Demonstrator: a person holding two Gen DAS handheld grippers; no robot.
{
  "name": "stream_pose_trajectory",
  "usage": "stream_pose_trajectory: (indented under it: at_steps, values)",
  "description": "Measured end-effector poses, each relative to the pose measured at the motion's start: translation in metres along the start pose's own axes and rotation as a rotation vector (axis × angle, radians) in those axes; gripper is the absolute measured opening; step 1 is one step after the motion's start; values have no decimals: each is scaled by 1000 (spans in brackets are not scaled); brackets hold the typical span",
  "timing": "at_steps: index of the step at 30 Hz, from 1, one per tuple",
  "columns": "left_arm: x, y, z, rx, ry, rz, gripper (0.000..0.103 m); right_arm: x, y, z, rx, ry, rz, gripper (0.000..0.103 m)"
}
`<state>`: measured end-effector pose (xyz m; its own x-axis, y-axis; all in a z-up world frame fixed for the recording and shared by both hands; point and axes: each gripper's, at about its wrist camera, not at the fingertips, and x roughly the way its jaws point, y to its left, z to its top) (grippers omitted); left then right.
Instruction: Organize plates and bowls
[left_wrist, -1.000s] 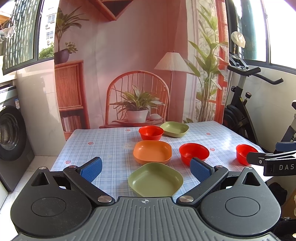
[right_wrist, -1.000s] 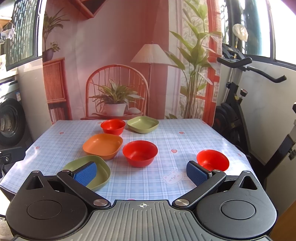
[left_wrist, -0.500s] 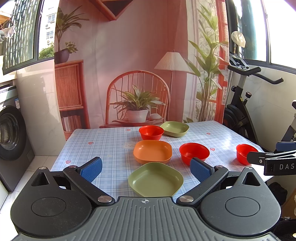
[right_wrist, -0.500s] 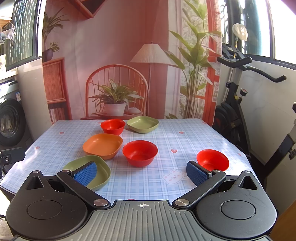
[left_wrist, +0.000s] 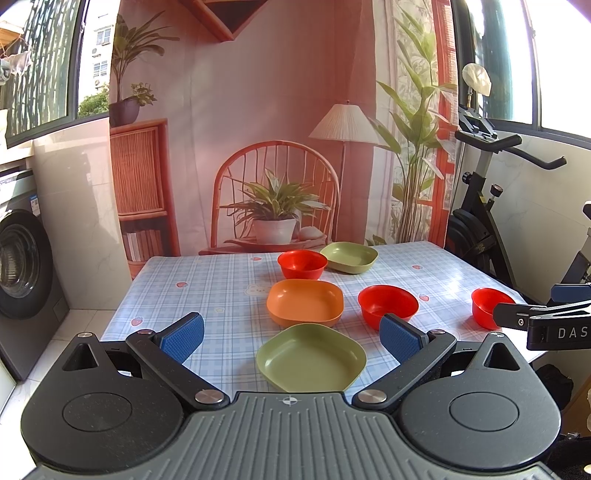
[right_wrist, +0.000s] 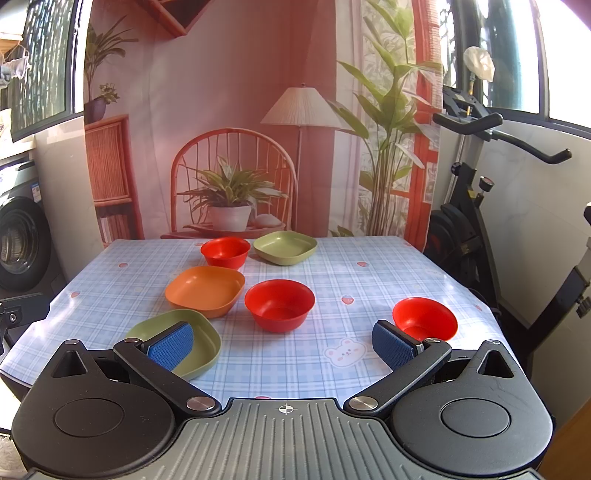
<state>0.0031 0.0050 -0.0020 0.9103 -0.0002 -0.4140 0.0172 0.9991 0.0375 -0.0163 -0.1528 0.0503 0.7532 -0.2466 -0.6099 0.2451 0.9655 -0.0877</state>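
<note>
On the blue checked table (left_wrist: 207, 291) lie a near green plate (left_wrist: 311, 357), an orange plate (left_wrist: 306, 302), a far green plate (left_wrist: 349, 256), and three red bowls: far (left_wrist: 301, 264), middle (left_wrist: 388, 306), right (left_wrist: 489, 306). My left gripper (left_wrist: 291, 338) is open and empty, held above the table's near edge in front of the near green plate. My right gripper (right_wrist: 280, 341) is open and empty, between the near green plate (right_wrist: 201, 332) and the right red bowl (right_wrist: 424, 319). The right gripper's side shows in the left wrist view (left_wrist: 546, 321).
A washing machine (left_wrist: 22, 273) stands left of the table. An exercise bike (left_wrist: 491, 221) stands close to the right edge. A printed backdrop (left_wrist: 277, 129) hangs behind the far edge.
</note>
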Motion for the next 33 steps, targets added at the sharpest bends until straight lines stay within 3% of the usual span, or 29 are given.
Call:
stream_pose_trajectory:
  at_steps: [22,33]
  values:
    - [-1,2,0,-1,-6,1,102,1,-1,0,7,3,2,103]
    - [3,10,22,31,-36,65,102,5,-9,15,-15,-40,67,103]
